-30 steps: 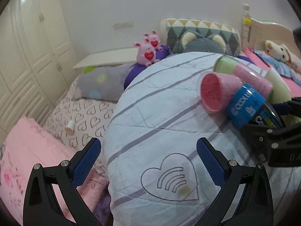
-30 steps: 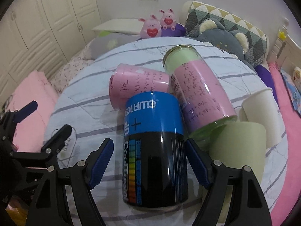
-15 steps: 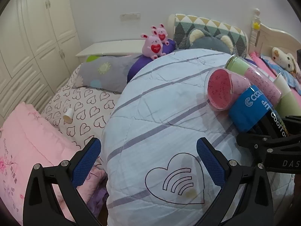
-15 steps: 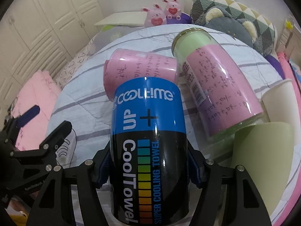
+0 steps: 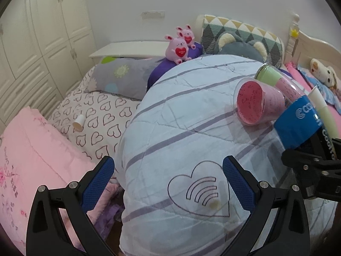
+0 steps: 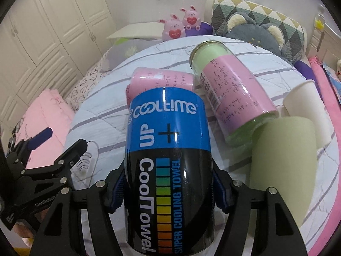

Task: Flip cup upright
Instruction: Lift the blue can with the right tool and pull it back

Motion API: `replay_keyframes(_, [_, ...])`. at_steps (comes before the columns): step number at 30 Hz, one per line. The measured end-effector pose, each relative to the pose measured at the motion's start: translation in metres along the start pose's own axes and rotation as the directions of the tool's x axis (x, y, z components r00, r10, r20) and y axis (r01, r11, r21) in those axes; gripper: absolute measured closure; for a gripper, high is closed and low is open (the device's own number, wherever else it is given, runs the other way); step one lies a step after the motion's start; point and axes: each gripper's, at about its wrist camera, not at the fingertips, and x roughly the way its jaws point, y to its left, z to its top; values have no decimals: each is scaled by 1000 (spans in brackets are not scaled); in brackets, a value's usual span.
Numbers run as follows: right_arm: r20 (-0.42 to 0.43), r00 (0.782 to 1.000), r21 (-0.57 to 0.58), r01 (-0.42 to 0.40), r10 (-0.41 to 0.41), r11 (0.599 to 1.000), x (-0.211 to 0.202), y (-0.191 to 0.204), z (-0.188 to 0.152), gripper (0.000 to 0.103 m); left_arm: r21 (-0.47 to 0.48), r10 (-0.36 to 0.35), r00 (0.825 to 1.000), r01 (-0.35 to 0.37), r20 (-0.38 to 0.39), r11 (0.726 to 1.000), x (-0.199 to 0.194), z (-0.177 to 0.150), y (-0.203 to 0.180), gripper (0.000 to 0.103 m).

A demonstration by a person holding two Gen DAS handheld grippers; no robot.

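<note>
Blue-and-black cylindrical CoolTowel cup lies on its side on striped quilt, right hand-held gripper clamped on it. Grasp done, flip pending. Left hand-held gripper apart, empty.

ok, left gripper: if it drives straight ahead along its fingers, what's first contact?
Probably the striped quilt. The left gripper is open and empty, with only quilt between its fingers; the pink cup lies off to the right. Depth is hard to judge.
</note>
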Motion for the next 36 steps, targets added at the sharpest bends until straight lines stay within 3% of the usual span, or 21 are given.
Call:
replay_keyframes(7, [52,998,38,17,-19,999,-27,-5,-18,35,45,-16,1000,15,9,999,-18,-10,-15,0])
replay_keyframes(15, [87,994,182,57,-73,982,-52,-22,-58,35,101,-94,995,96,-18,990,-31,-21,-42,0])
replay_keyframes(21, [62,992,263,93,-113,960,-53,-28,-80,35,145,-153,987,159,-51,976,-30,-26,-56,0])
replay_keyframes(30, [20,987,315,144,-158,938,-46,-30,-97,35,202,-174,980,190,-93,961,-20,-32,-69,0])
replay_keyframes(33, [-20,994,311,112,-111,944,-36,-30,-98,35,206,-186,978,202,-93,958,-21,-34,-69,0])
replay_keyframes(36, [-22,996,340,86,-83,936,-36,-34,-100,23,197,-204,974,220,-101,955,-23,-35,-67,0])
